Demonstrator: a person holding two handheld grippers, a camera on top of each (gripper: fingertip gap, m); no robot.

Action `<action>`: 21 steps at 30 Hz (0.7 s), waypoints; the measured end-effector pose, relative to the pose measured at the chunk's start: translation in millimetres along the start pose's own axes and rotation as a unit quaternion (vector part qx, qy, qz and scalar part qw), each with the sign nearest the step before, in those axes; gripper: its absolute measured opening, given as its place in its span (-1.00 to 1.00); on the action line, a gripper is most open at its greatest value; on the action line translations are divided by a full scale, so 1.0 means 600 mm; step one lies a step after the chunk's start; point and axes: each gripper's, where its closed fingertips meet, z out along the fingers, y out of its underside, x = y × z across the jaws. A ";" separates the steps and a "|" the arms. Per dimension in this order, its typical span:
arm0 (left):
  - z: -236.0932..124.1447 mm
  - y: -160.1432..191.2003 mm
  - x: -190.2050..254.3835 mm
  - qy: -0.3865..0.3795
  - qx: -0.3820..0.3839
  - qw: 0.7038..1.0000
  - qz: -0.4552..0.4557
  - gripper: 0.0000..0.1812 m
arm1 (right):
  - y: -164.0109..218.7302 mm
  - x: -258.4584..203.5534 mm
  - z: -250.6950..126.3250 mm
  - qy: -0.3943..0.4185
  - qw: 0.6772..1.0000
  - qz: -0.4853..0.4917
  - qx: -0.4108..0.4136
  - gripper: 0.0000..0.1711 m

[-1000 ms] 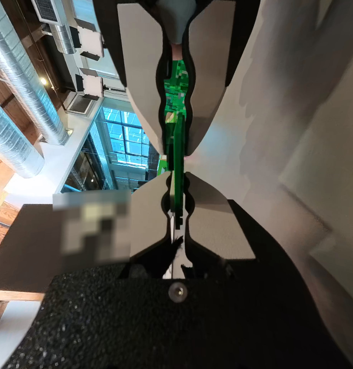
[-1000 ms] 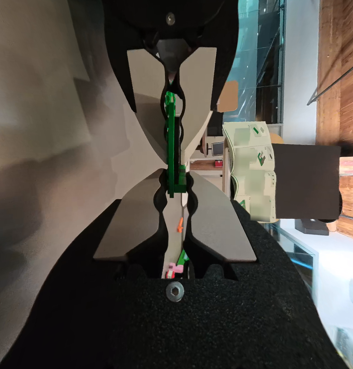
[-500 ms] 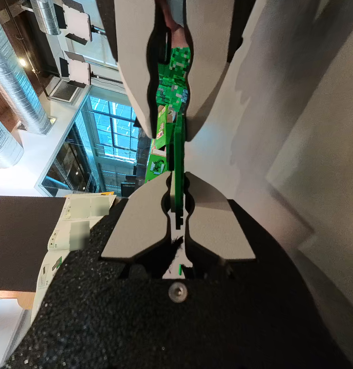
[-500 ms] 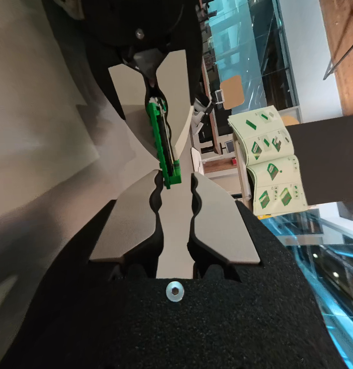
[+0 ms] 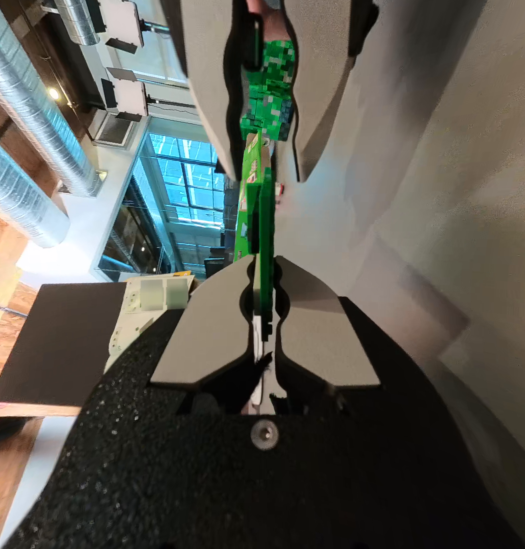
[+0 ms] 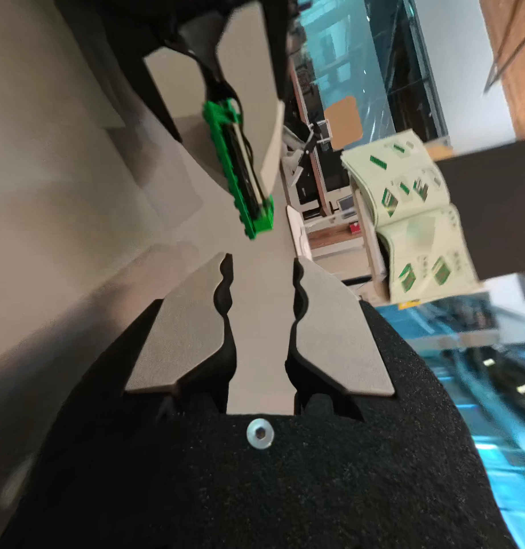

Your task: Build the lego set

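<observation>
My left gripper (image 5: 264,261) is shut on a green lego plate assembly (image 5: 265,234), which I see edge-on sticking out past the fingertips. In the right wrist view the same assembly (image 6: 240,178) is green with black and pale layers and is held in the left gripper (image 6: 249,190), tilted above the grey table (image 6: 77,178). My right gripper (image 6: 261,258) is open and empty, a short way back from the assembly's free end. In the left wrist view it (image 5: 267,178) stands opposite, with its jaws apart.
An open instruction booklet (image 6: 410,214) leans on a dark board (image 6: 493,208); it also shows in the left wrist view (image 5: 154,297). A green lego box (image 5: 270,89) stands behind the right gripper. A small red and white piece (image 5: 280,190) lies on the table.
My right gripper has let go of the green assembly, opened wide and drawn back from it. My left gripper keeps its hold on it.
</observation>
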 end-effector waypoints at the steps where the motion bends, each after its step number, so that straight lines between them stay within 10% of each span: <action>1: -0.002 0.003 -0.003 -0.006 -0.001 1.000 0.004 -0.91 | 0.010 0.005 0.000 0.003 0.999 0.048 0.007 -0.55; 9: -0.012 -0.011 0.001 -0.015 0.016 0.998 0.052 -0.91 | 0.053 0.086 0.060 0.003 0.926 0.355 0.126 -0.69; 21: -0.010 -0.023 0.024 0.011 0.030 0.995 0.090 -0.91 | -0.009 0.114 0.333 -0.070 0.925 0.300 0.224 -0.80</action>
